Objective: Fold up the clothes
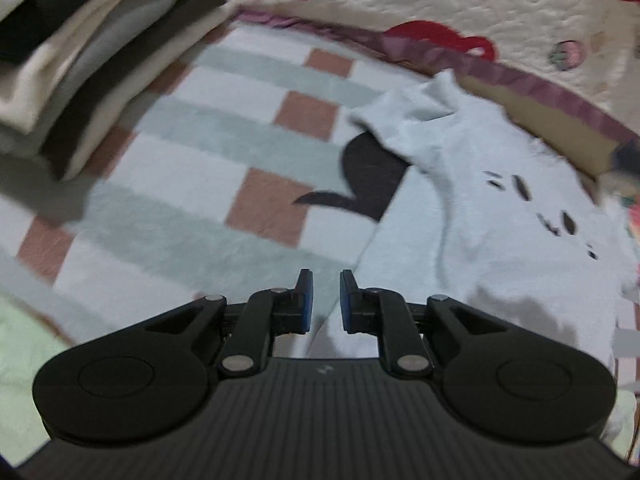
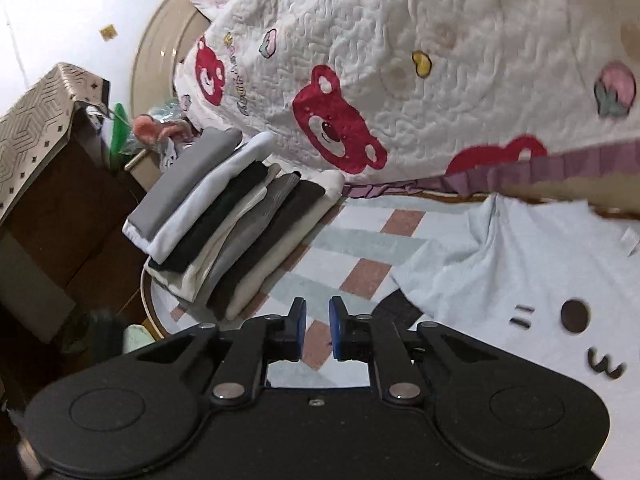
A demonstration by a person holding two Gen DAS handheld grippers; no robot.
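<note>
The pale blue shirt lies unfolded on a checked blanket, ahead and to the right of the left gripper, with one sleeve turned over a dark patch at its edge. The shirt carries no readable writing; its print is a cartoon face, which the right wrist view shows clearly as a round dark eye, two short dashes and a curled mouth, while the left wrist view shows only blurred dark marks. The same shirt sits ahead and to the right of the right gripper. Both grippers have their blue-padded jaws slightly apart with nothing between them, and both hover over the blanket. A stack of folded clothes in grey, white, black and cream stands ahead and to the left of the right gripper; the left wrist view catches only its lower layers at the upper left. Beyond it a quilted cover with red bear faces bears a line of stitched lettering too small to read. Only the right wrist view shows the cardboard box far left, draped with a patterned cloth; its contents cannot be made out. Small items beside it are unclear.
</note>
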